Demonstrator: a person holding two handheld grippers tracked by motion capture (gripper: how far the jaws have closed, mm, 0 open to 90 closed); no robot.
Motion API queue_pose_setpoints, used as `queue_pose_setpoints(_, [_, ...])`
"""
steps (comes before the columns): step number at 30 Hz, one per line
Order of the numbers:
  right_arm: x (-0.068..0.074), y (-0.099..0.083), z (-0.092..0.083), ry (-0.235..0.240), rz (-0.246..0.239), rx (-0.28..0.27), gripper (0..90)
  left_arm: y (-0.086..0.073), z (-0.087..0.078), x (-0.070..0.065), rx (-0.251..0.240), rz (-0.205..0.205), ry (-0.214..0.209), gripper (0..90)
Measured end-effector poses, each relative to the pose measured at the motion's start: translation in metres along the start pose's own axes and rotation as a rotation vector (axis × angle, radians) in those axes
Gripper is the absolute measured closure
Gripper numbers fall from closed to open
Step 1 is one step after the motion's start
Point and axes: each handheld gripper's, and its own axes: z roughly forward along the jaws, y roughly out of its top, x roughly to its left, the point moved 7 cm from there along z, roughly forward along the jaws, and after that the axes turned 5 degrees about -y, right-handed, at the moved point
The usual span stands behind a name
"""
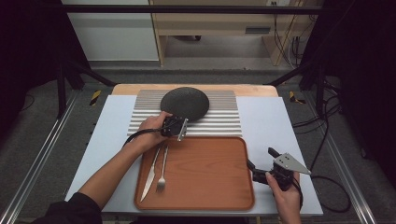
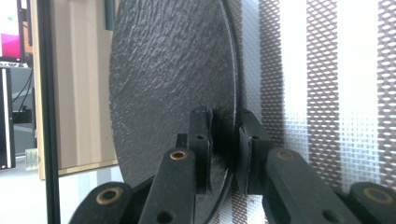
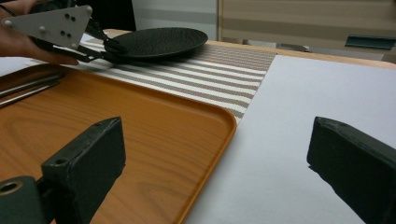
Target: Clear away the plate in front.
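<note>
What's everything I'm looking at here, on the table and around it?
plate: one, dark grey, on the mat, rim between the left gripper's jaws
mat: one, white and brown stripes, at the table's far middle
tray: one, orange wood, in front of the mat
knife: one, silver, at the tray's left
fork: one, silver, beside the knife
table: one, pale top
left gripper: one, black, shut on the plate's rim
right gripper: one, black, jaws open, right of the tray
hands: two, one on each gripper
</note>
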Motion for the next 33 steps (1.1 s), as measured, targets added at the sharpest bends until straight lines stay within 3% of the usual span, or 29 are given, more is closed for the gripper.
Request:
queue_pose_setpoints(6, [0.000,-0.001,0.001,-0.001,0.001,0.002,4.6,0.002,-0.004,0.005,-0.013,-0.013,0.033,80.8])
queue_pose_setpoints(12, [-0.001,-0.001,0.001,0.002,0.004,0.003,4.6,0.009,-0.009,0.013,-0.014,-0.004,0.099,85.9])
queue_pose_setpoints(15, [-0.001,-0.001,0.000,0.000,0.007,0.002,4.6,0.011,-0.010,0.016,-0.009,-0.014,0.099,87.0])
queue_pose_setpoints(19, [-0.002,-0.001,0.000,-0.001,0.007,0.000,4.6,0.012,-0.009,0.013,0.007,0.016,0.114,87.1])
queue_pose_setpoints(23, [-0.002,-0.001,0.000,-0.002,0.012,-0.001,4.7,0.013,-0.010,0.014,0.011,-0.007,0.117,87.1])
queue_pose_setpoints(33, [-0.003,-0.001,0.000,-0.004,0.012,-0.002,4.7,0.012,-0.014,0.013,0.022,-0.001,0.142,86.8])
